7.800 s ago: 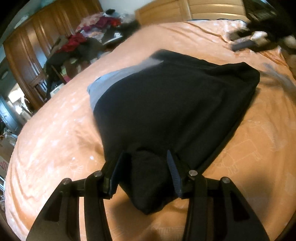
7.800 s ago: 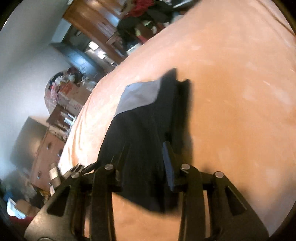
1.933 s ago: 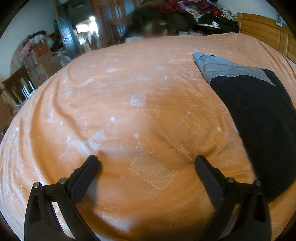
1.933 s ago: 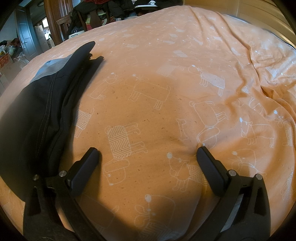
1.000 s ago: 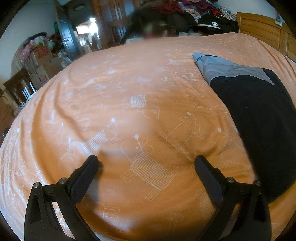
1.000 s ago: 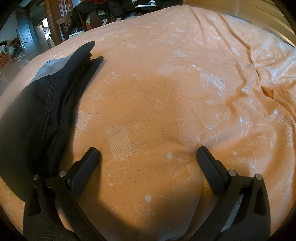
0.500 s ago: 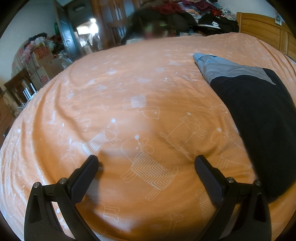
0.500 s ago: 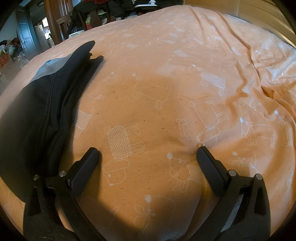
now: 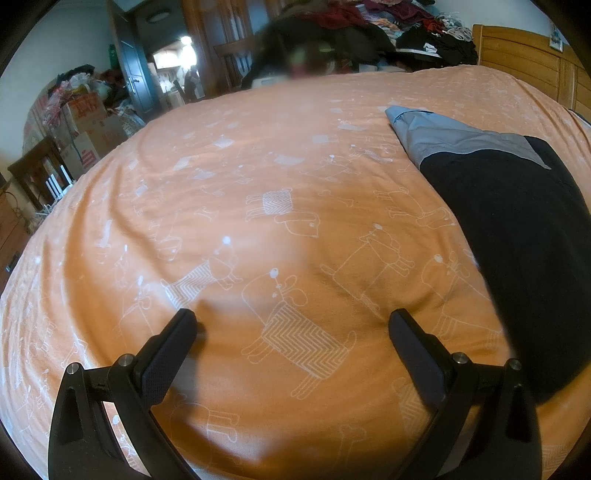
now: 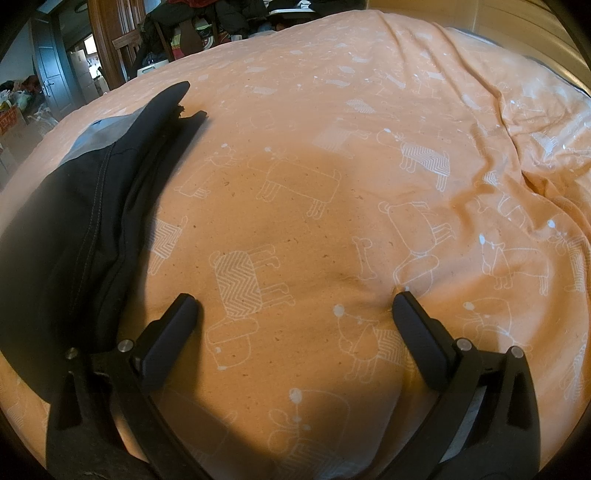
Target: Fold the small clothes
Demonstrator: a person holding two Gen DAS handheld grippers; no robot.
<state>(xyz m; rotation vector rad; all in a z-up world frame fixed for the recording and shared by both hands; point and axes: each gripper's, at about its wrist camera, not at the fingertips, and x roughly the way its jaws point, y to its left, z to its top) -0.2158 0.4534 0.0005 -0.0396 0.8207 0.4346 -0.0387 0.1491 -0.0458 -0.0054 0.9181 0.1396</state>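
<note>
Folded black garment (image 9: 524,236) with a grey panel (image 9: 447,138) at its far end is lying flat on the bed's orange sheet (image 9: 258,184), which is printed with white outline animals. In the left wrist view it is sitting off to the right of the left gripper (image 9: 291,326); in the right wrist view the same garment (image 10: 74,221) is lying to the left of the right gripper (image 10: 295,306), so the cloth is resting between the two tools. Neither tool is touching it, as far as the views are showing. Both pairs of fingers are standing spread wide and holding nothing, their tips resting on or hovering just over the bare sheet (image 10: 332,166); which of the two I cannot tell. Creases are running through the sheet at the right edge of the right wrist view. Behind the bed, a heap of clothes (image 9: 388,26) is piling up beside a wooden headboard (image 9: 524,59), and a dark doorway (image 9: 162,62) and stacked boxes (image 9: 88,122) are showing on the left.
</note>
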